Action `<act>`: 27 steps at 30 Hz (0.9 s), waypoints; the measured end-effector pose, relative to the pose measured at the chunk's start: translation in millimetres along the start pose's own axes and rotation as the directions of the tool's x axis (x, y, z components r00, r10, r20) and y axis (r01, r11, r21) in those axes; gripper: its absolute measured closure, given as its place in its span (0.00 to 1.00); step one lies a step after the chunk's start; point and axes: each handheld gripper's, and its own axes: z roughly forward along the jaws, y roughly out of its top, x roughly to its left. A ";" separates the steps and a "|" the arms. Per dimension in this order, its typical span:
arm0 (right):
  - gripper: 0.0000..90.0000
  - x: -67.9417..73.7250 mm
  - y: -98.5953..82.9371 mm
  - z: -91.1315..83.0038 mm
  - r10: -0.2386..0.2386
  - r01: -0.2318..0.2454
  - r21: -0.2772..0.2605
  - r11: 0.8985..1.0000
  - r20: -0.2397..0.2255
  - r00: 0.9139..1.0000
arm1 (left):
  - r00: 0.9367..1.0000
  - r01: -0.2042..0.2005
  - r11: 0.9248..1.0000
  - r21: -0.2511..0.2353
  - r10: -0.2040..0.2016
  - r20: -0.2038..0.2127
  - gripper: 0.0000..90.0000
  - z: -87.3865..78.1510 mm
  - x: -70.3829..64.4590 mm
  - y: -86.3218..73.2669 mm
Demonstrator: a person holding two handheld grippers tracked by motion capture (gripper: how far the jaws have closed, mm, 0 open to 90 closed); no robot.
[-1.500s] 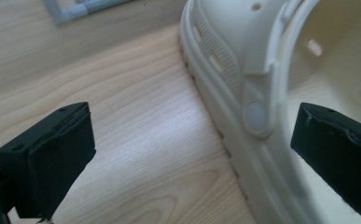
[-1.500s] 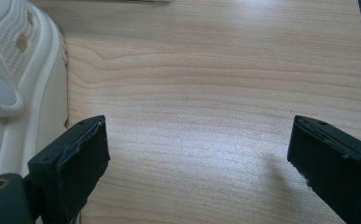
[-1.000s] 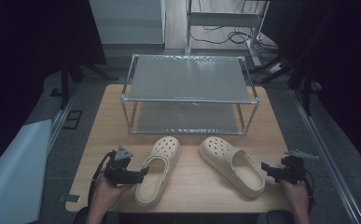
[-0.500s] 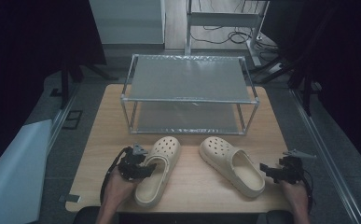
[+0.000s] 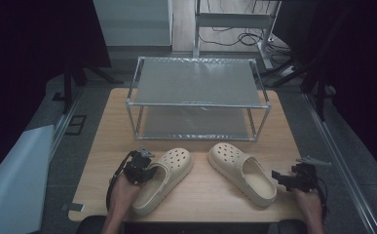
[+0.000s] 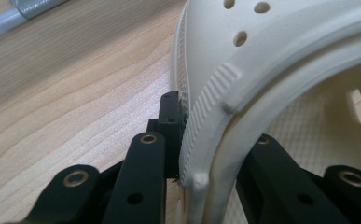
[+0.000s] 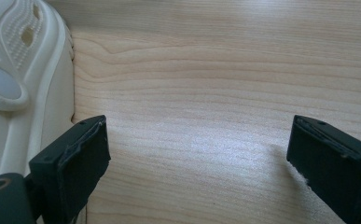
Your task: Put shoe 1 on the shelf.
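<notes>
Two cream clogs lie on the wooden table in front of a metal rack. My left gripper (image 5: 144,170) sits at the left side of the left clog (image 5: 171,168). In the left gripper view its jaws straddle the ribbed side wall of this clog (image 6: 215,88), one outside and one inside the shoe, pressed shut on it. My right gripper (image 5: 283,179) rests low near the table's front right, just right of the right clog (image 5: 242,170). In the right gripper view its fingers (image 7: 75,158) stand wide open over bare wood, with the clog's heel (image 7: 24,79) to their left.
A two-shelf metal rack (image 5: 198,103) stands across the far half of the table (image 5: 200,195). Bare wood lies between the clogs and along the front edge. Dark floor, stands and cables surround the table.
My left gripper has moved right, up to the left clog, and its jaws now clamp the side wall. The right gripper and right clog have stayed put.
</notes>
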 end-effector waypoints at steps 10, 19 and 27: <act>0.06 -0.5 -0.1 -0.3 0.000 0.000 0.001 1.000 -0.004 1.000 | 0.974 0.110 0.994 -0.003 -0.107 0.199 0.86 -0.4 26.0 -2.6; 0.07 0.2 0.0 0.3 -0.003 0.003 0.002 1.000 -0.003 1.000 | 0.936 0.202 0.979 -0.023 -0.186 0.299 0.86 -9.1 42.5 -2.2; 0.07 0.3 0.0 0.0 -0.004 0.004 0.000 1.000 -0.005 1.000 | 0.901 0.266 0.964 -0.023 -0.240 0.362 0.86 -14.0 52.7 1.3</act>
